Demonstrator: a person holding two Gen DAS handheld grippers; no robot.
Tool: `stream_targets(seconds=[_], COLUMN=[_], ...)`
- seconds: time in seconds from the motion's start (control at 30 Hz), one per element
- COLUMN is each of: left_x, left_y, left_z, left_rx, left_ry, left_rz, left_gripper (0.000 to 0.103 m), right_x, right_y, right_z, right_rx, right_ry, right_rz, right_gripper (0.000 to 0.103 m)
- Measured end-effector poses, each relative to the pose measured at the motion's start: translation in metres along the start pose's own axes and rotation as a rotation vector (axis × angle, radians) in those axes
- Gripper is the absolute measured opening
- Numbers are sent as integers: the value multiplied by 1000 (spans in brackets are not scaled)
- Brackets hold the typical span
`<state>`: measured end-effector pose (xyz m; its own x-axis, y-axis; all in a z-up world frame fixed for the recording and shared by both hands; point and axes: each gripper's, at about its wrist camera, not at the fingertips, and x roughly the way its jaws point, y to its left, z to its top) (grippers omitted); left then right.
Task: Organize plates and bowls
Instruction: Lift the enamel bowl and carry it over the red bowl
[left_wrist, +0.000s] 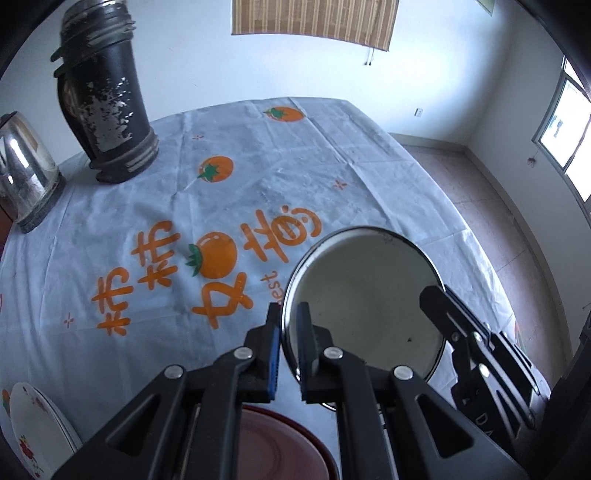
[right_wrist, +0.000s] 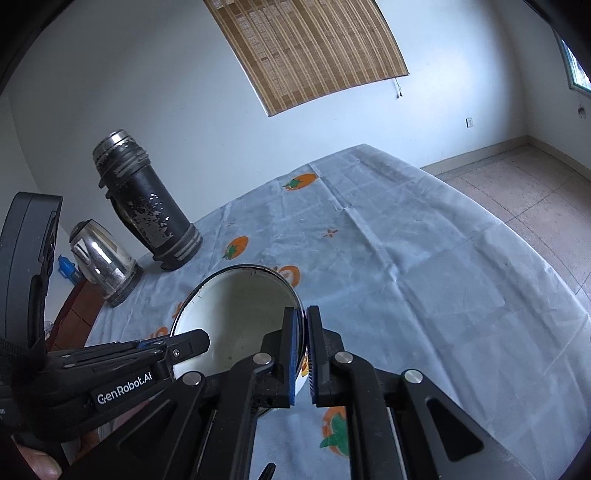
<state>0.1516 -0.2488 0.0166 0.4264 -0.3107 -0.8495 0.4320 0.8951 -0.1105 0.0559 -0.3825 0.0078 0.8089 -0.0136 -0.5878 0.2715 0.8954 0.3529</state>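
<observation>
Carrying enamel bowl (left_wrist: 365, 295), rim clamped by left gripper (left_wrist: 290, 332) and right gripper (right_wrist: 306, 350); next, lower steadily onto red plate (left_wrist: 280, 443) at table's (left_wrist: 258, 147) near edge.

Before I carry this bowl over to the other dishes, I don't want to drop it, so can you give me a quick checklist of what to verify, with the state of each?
1. Left gripper shut on the rim of the enamel bowl: ok.
2. Right gripper shut on the opposite rim: ok.
3. Bowl clear of the tablecloth: it looks raised, ok.
4. Bowl empty: nothing in it but small specks, ok.
5. Thermos and kettle away from the bowl: both stand at the far side, ok.
6. Room on the brown plate below the left gripper: mostly hidden, cannot tell.
</observation>
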Motion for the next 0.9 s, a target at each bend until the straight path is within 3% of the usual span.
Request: stream_targets(seconds=[0.2, 0.43, 0.9], left_x=[-12, -40, -68], left_y=[4, -3, 6], left_z=[-10, -25, -64], left_rx=[-39, -1, 14], left_ry=[-19, -112, -198], left_rz=[-31, 7, 46], left_gripper=[5, 5, 5], right_x=[-13, -47, -82], right_y=[2, 15, 36], right_z=[-3, -7, -35], right_rx=[7, -15, -48], right_ry=[-6, -64, -110], right_rz=[23, 22, 44], right_gripper=[6, 6, 6])
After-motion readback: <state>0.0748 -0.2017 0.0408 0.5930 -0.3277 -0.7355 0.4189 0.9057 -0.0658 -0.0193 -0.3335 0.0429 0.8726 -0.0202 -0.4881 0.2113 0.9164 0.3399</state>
